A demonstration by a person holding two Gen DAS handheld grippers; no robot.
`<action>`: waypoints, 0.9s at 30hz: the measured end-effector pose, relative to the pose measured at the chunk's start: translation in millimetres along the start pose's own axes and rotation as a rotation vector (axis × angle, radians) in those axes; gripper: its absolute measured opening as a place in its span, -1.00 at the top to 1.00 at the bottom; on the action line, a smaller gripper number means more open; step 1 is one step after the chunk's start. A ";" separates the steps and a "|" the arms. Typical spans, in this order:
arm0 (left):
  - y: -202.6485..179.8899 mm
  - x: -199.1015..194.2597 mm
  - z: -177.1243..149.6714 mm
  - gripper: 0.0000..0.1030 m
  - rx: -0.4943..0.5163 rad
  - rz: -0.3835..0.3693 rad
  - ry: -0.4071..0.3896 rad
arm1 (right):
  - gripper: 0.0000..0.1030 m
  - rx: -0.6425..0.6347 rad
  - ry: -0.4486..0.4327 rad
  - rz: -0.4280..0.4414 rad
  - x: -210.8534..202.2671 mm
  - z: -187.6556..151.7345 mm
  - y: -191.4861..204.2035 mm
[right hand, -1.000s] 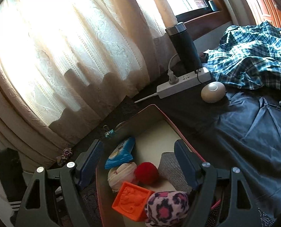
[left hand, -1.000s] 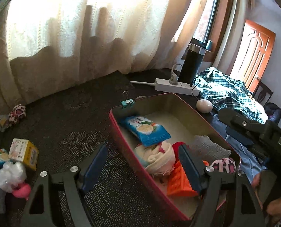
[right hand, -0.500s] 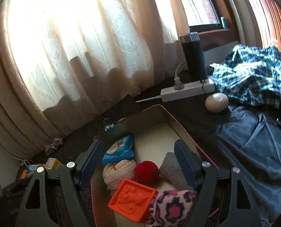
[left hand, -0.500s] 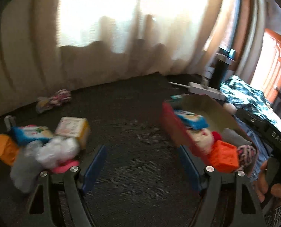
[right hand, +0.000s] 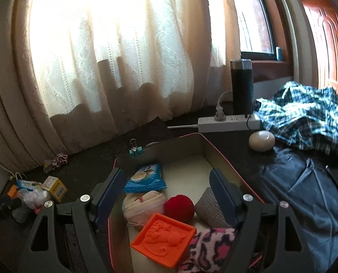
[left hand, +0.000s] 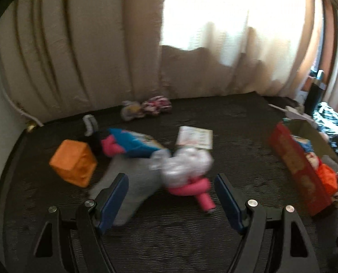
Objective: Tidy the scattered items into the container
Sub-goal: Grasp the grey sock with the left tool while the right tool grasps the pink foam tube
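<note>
The left tongs (left hand: 170,195) are gaping wide and empty, facing the pink toy (left hand: 191,187) lying crosswise just ahead between the jaws. The right tongs (right hand: 166,190), likewise spread and empty, are hanging over the container (right hand: 216,150), well apart from that pile.

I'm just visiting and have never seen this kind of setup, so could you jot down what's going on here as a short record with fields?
container: red-sided box, open top
inside the box: blue snack packet, red pom-pom ball, orange embossed tile, leopard-print plush cloth, cream cloth roll
left out on the dark mat: orange block, pink knotted tube, small yellow carton
left gripper: open, empty, facing the loose pile
right gripper: open, empty, over the box
nearby: power strip, black tumbler
</note>
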State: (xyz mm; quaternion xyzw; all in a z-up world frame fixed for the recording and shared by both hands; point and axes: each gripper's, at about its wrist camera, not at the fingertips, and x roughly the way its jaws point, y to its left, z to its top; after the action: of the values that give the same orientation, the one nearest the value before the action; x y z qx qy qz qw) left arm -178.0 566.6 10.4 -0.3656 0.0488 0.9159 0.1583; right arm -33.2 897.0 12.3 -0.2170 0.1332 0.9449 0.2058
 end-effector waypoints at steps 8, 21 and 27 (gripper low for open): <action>30.2 17.6 -10.7 -0.54 -0.029 0.026 0.027 | -0.57 -0.053 0.014 0.058 -8.4 4.3 25.8; 50.2 41.3 -21.4 -0.54 0.033 -0.004 0.051 | -0.59 -0.120 0.208 0.357 -0.4 6.8 112.6; 51.5 49.9 -23.9 -0.71 0.044 -0.012 0.062 | -0.58 -0.213 0.323 0.441 23.7 -17.8 171.0</action>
State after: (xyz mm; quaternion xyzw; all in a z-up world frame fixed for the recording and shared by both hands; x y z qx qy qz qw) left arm -213.2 525.7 -42.5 -0.3906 0.0714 0.9019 0.1702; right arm -122.7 748.3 13.6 -0.3507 0.1083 0.9287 -0.0523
